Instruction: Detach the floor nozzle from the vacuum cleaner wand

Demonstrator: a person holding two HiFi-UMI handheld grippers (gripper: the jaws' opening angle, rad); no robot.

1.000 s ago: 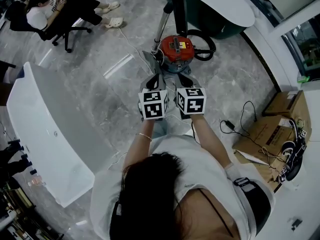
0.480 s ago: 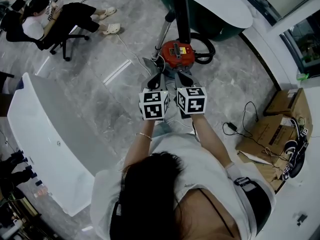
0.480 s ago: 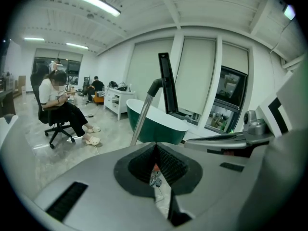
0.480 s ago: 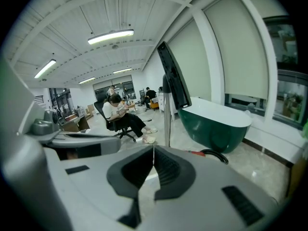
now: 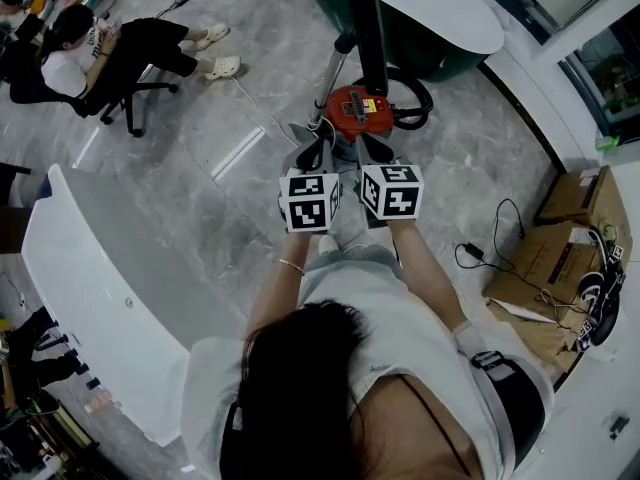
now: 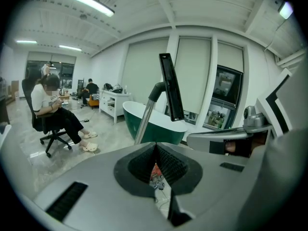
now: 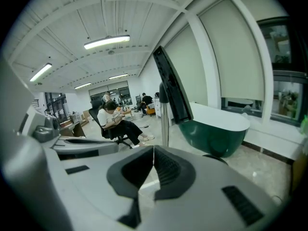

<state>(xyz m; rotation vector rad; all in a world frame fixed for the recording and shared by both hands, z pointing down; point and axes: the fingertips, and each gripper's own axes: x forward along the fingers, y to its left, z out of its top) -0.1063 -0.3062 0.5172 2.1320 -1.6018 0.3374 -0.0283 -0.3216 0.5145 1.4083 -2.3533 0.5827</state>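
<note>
Both grippers are closed and hold nothing. In the left gripper view, the two ribbed black pads of the left gripper (image 6: 155, 150) meet in one line. Below them stays only a narrow slit, and through it a bit of red from the vacuum behind can be seen. In the right gripper view, the pads of the right gripper (image 7: 153, 153) are pressed together in the same way, with only floor behind the slit.

In the head view, the person stretches both arms forward. The left gripper (image 5: 314, 153) and the right gripper (image 5: 372, 149) are side by side, just beside each other. They point forward and a little down toward the red vacuum (image 5: 357, 108), and neither touches it.

The vacuum stands on the grey floor (image 5: 200, 198), just beyond the jaw tips. The silver wand (image 5: 330, 68) rises from beside it, leaning. At the upper end of the wand sits the black nozzle (image 5: 366, 33), still joined to it and standing on end, high above the floor. Both gripper views show the nozzle (image 6: 171, 88) above the jaws, well apart from them. A black hose (image 5: 416, 93) curls at the right of the vacuum, and a green tub (image 5: 430, 38) stands behind.
</note>
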